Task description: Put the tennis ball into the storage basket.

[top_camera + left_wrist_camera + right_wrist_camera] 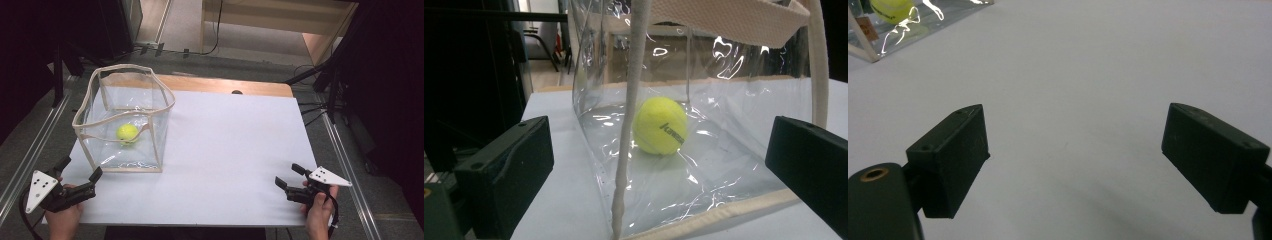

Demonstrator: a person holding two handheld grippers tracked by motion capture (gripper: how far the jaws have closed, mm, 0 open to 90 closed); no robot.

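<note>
A yellow tennis ball point(127, 133) lies inside a clear plastic bag with cream trim point(80, 116) on the left of the white table top point(230, 150). My left gripper point(79, 169) rests near the front left corner, open, pointing at the bag's near corner. Its own view shows the ball point(660, 125) through the clear wall of the bag point(734, 150), with nothing between the jaws. My right gripper point(289, 175) is held at the front right edge, open and empty over bare table. The ball point(892, 9) shows at the top left of the right gripper view.
A strip of wooden table point(225, 85) shows behind the white top. Metal rails point(30, 150) run along both sides on the floor. Dark stands and cables point(325, 85) are at the back right.
</note>
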